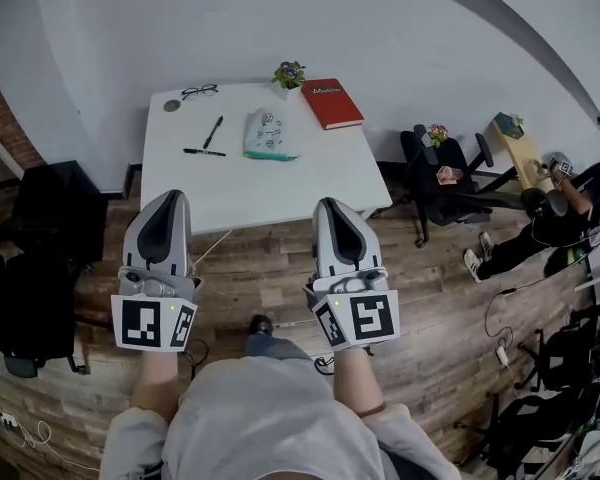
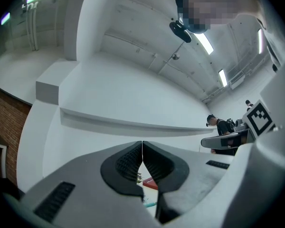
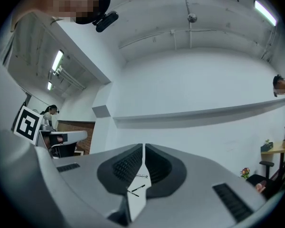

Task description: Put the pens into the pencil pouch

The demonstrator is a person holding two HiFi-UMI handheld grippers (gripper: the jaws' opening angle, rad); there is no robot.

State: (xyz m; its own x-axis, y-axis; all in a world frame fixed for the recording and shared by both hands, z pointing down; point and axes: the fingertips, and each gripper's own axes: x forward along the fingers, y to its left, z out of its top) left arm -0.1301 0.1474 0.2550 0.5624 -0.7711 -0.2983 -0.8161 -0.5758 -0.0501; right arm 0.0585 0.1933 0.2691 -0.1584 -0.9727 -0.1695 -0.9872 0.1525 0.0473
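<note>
Two black pens lie on the left part of the white table point(image 1: 280, 193): one slanted point(image 1: 213, 131), one flat point(image 1: 204, 152). The pale pencil pouch point(image 1: 265, 134) with a teal edge lies just right of them. My left gripper point(image 1: 170, 197) and right gripper point(image 1: 332, 204) hover side by side over the wooden floor, short of the table's near edge. Both are shut with nothing between the jaws. Through the gap under the shut jaws, the right gripper view shows the pens point(image 3: 137, 190); the left gripper view shows the pouch's teal edge point(image 2: 150, 204).
On the table's far side are a red book point(image 1: 331, 102), a small potted plant point(image 1: 289, 73), glasses point(image 1: 199, 92) and a round lid point(image 1: 171, 105). Black chairs point(image 1: 435, 183) and a seated person point(image 1: 570, 213) are at the right. Dark furniture point(image 1: 35, 258) is at the left. Cables run across the floor.
</note>
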